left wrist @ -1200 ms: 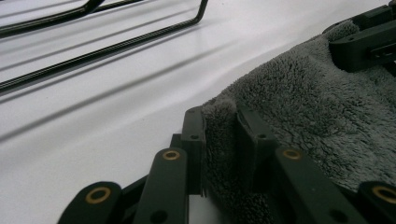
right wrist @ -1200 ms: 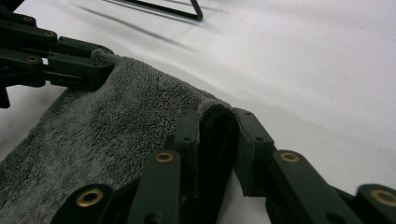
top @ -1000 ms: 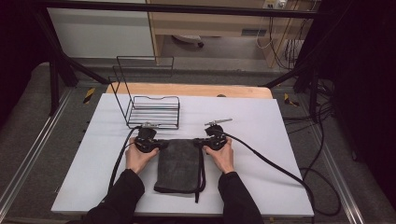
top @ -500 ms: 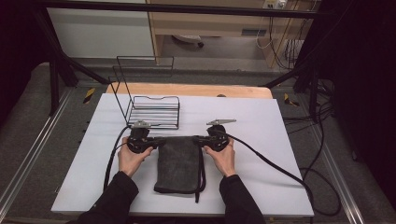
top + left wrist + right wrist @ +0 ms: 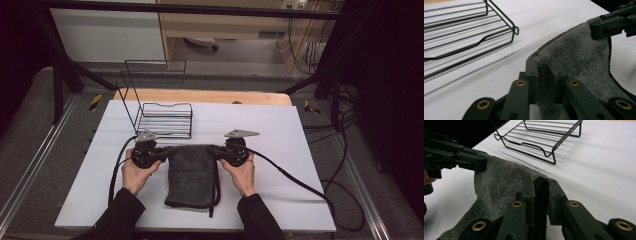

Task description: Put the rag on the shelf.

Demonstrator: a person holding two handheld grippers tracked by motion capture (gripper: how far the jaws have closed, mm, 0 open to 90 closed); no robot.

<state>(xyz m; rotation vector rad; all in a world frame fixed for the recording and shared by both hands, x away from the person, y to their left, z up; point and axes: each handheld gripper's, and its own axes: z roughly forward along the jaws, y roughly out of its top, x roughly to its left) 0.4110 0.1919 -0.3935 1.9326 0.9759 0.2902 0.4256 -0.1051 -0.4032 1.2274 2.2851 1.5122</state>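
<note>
A white tabletop (image 5: 300, 150) is carrying everything, with a strip of bare wood showing along its far edge. On its far left part a black wire rack (image 5: 165, 117) is standing, with a tall wire back and a low slatted base. A dark grey fleecy towel (image 5: 192, 175) is lying folded near the middle of the tabletop, just in front of the rack and apart from it; a dark edge strip is running along its right side and is hanging loose past the near end.

The left tool (image 5: 161, 151) is gripping the far left corner of the towel. In the left gripper view its jaws are closing on a raised fold of the pile (image 5: 541, 75), with the cloth filling the narrow gap between them. The right tool (image 5: 216, 150) is holding the far right corner; in the right gripper view its jaws are pinching the dark edge (image 5: 540, 195) of the towel. Between both tools the far edge of the towel is lifting a little from the tabletop. Two hands are holding the tools from the near side.
</note>
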